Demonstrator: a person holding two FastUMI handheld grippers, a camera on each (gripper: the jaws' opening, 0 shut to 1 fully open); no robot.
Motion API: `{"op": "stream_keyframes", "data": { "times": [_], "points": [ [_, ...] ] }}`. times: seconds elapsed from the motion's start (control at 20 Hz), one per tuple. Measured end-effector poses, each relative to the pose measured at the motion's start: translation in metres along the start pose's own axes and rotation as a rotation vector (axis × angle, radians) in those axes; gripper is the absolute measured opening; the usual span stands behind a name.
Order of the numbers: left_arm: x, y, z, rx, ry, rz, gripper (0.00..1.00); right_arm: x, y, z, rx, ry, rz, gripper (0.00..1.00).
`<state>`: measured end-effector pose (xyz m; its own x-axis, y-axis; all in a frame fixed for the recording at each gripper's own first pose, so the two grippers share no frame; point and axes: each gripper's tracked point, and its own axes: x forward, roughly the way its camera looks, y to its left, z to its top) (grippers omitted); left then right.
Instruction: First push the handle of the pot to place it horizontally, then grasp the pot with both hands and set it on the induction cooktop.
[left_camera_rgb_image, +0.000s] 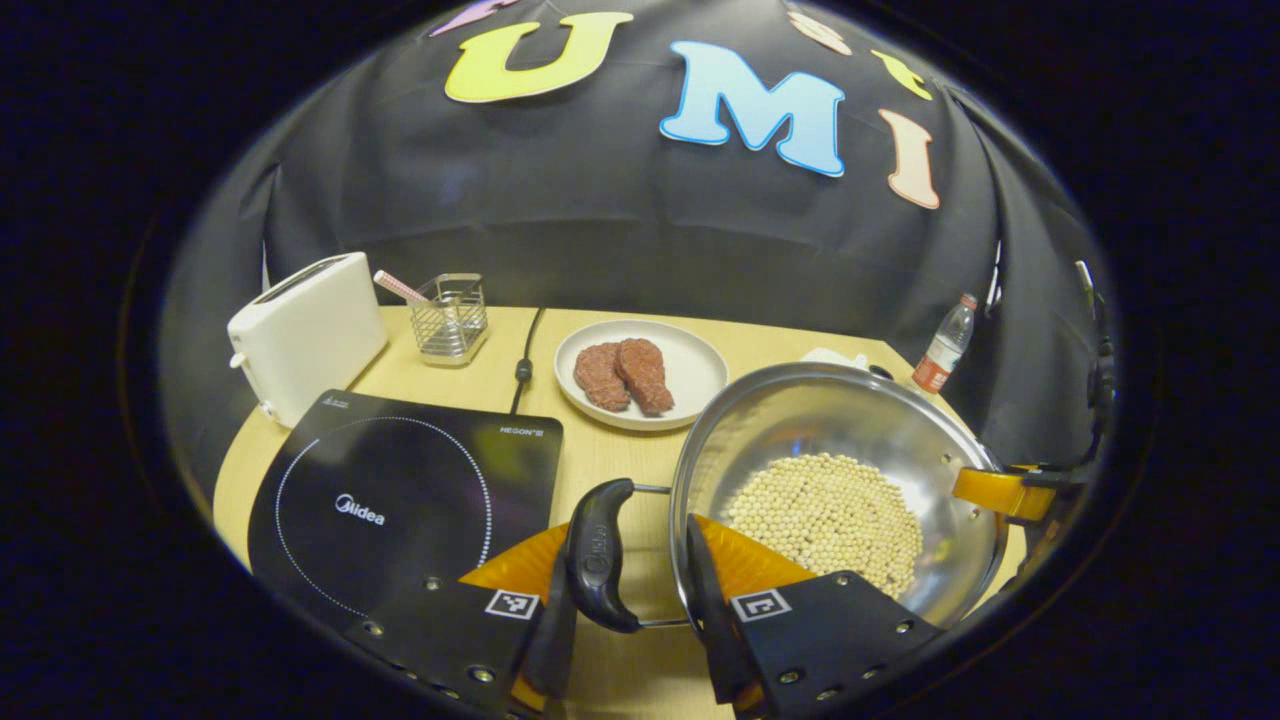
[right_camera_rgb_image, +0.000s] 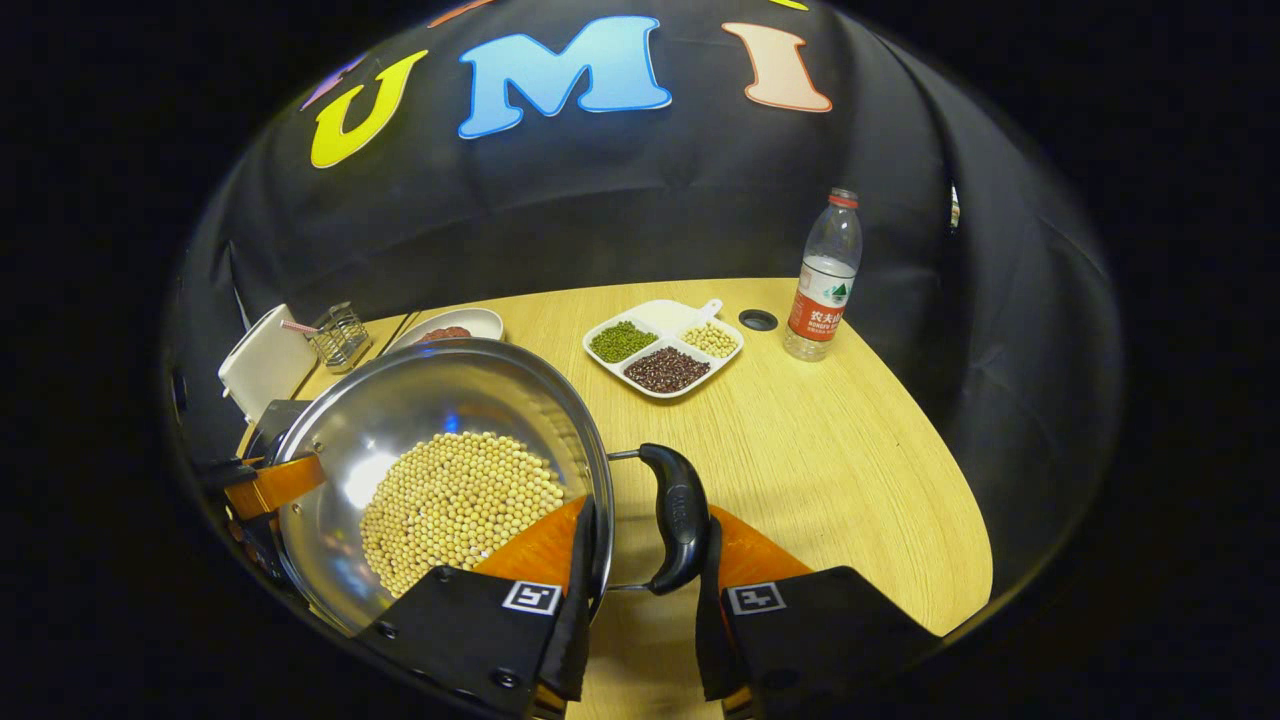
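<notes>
The pot (left_camera_rgb_image: 840, 490), full of beans, sits on the table just right of the cooktop (left_camera_rgb_image: 400, 500), with the left gripper (left_camera_rgb_image: 630, 590) and right gripper (right_camera_rgb_image: 640, 590) each narrowed around a side handle, so the carry seems to run leftward.

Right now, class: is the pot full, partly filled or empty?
Partly filled. A layer of pale beans covers the bottom of the pot, while its shiny inner wall above them stays bare up to the rim.
</notes>
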<state>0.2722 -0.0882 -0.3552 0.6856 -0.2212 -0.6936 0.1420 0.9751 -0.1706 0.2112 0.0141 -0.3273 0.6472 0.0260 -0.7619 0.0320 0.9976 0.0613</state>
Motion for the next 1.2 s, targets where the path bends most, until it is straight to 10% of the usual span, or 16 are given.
{"op": "stream_keyframes", "data": {
  "times": [1.2],
  "points": [
    [-0.063, 0.189, 0.027, -0.02, -0.023, 0.089, 0.54, -0.024, 0.181, 0.006, -0.028, -0.03, 0.073, 0.46]
  ]
}}
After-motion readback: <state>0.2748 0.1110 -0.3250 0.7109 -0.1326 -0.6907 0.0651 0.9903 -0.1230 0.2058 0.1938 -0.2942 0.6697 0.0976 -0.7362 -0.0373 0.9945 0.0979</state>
